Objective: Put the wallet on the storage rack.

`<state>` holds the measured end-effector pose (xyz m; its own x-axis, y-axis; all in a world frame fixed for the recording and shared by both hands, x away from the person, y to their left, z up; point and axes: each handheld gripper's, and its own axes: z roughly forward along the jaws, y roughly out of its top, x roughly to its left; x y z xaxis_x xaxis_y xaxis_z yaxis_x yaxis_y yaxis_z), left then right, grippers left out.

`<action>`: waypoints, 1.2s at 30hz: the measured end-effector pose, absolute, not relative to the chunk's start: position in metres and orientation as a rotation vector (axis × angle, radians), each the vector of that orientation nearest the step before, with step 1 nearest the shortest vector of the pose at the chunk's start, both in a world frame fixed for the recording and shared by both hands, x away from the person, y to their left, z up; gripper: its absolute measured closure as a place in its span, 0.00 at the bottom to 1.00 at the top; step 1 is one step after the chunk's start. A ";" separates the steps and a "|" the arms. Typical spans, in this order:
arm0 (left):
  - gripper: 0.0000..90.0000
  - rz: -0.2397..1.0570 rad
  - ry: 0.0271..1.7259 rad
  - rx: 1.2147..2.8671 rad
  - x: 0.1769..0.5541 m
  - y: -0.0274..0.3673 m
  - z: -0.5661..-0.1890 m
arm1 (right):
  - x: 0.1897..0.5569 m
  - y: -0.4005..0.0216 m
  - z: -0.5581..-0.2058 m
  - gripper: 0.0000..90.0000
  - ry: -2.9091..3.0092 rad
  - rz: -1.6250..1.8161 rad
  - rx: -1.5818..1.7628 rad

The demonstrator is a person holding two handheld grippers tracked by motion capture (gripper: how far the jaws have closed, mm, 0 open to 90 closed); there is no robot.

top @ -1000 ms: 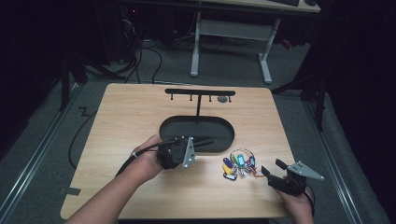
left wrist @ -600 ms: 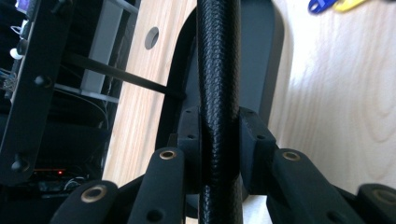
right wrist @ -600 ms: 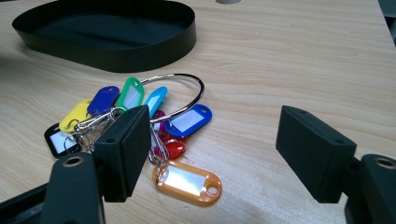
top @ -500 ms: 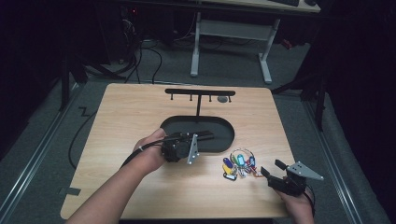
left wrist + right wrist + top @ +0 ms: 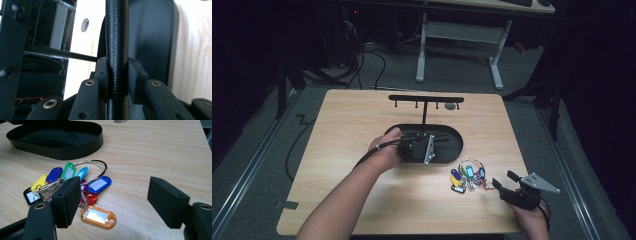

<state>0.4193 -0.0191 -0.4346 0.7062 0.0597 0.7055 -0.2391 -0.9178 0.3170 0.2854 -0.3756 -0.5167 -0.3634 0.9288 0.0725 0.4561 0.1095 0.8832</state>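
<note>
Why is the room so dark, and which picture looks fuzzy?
High view: light falls on the wooden table while the floor and room around it stay nearly black. Left gripper view: the black bar between the jaws sits so close it looks soft, and the bright wood washes out to white. Right gripper view: the colourful key tags look sharp, evenly lit.

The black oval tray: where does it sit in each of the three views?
High view: the black oval tray lies mid-table, under the left gripper.
Left gripper view: its dark floor and rim stand behind the black rim section clamped between the jaws.
Right gripper view: top left, beyond the key tags.
Shared landmark: the round hole in the tabletop.
</note>
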 end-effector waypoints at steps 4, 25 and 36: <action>0.82 1.063 -0.159 2.549 0.427 -0.023 -0.438 | 0.285 -0.376 -0.517 0.31 1.878 1.201 1.339; 0.82 1.069 -0.140 2.572 0.469 -0.021 -0.471 | 0.284 -0.378 -0.518 0.32 1.873 1.210 1.359; 0.79 1.027 -0.157 2.601 0.468 -0.026 -0.479 | 0.284 -0.377 -0.519 0.32 1.877 1.219 1.364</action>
<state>0.4682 -0.0258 -0.4792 0.7328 0.0215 0.6801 -0.2237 -0.9364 0.2706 0.2839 -0.3774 -0.5188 -0.3618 0.9274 0.0954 0.4646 0.0906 0.8809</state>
